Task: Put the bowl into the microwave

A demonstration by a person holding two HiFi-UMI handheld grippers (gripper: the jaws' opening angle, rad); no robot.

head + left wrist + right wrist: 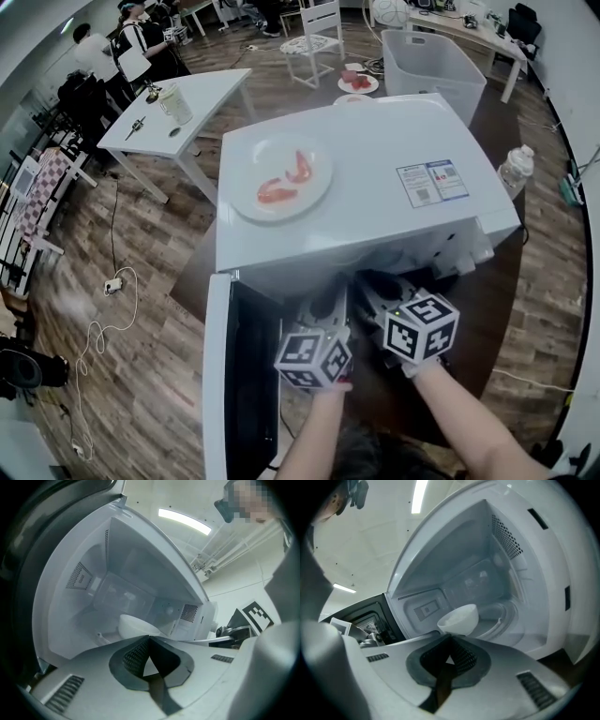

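The white microwave [375, 150] stands with its door [239, 375] swung open toward me on the left. A white bowl [135, 626] [459, 617] sits in the front of the cavity by the turntable [501, 620]. It lies just beyond both sets of fingertips. My left gripper [325, 312] [150, 638] and right gripper [386, 298] [450, 635] are side by side at the opening. Each has its jaws closed together. I see nothing pinched between either pair. The head view hides the bowl and the jaw tips under the microwave's top.
A plate with red shrimp-like food [281, 178] rests on top of the microwave. Behind it are a white table [178, 108], a clear plastic bin [431, 66], a chair [314, 37] and a water bottle [516, 169]. Cables [103, 309] trail on the wooden floor at the left. People stand at the far left.
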